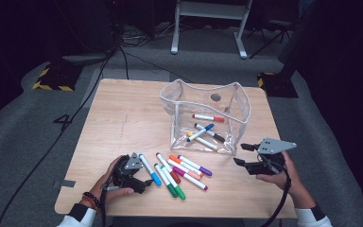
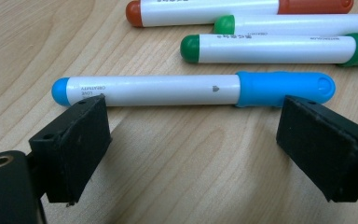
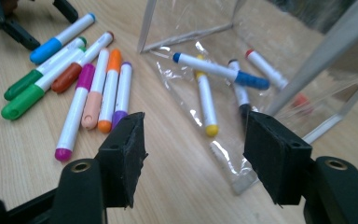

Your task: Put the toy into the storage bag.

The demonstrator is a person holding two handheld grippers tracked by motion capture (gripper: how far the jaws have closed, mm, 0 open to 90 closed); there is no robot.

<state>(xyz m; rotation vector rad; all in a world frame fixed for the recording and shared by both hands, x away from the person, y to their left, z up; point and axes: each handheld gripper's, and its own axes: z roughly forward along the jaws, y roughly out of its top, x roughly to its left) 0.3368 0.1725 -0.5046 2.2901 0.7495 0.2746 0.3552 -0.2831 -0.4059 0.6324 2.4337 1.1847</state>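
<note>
A light blue marker (image 2: 191, 89) lies on the wooden table (image 1: 123, 118), at the left end of a row of loose markers (image 1: 182, 170). My left gripper (image 1: 142, 177) is low at the table's near left and open (image 2: 193, 112); its jaws stand wide near the marker's two ends without touching it. A clear plastic pouch (image 1: 208, 94) stands open at mid-table with several markers inside (image 1: 203, 132). My right gripper (image 1: 242, 154) hovers by the pouch's near right corner, open (image 3: 196, 123), with nothing between its jaws.
Two green markers (image 2: 270, 49) and a brown-red one (image 2: 205, 9) lie just beyond the blue one. Magenta, pink, orange and purple markers (image 3: 98, 93) lie between the two grippers. The table's near edge runs close to both hands.
</note>
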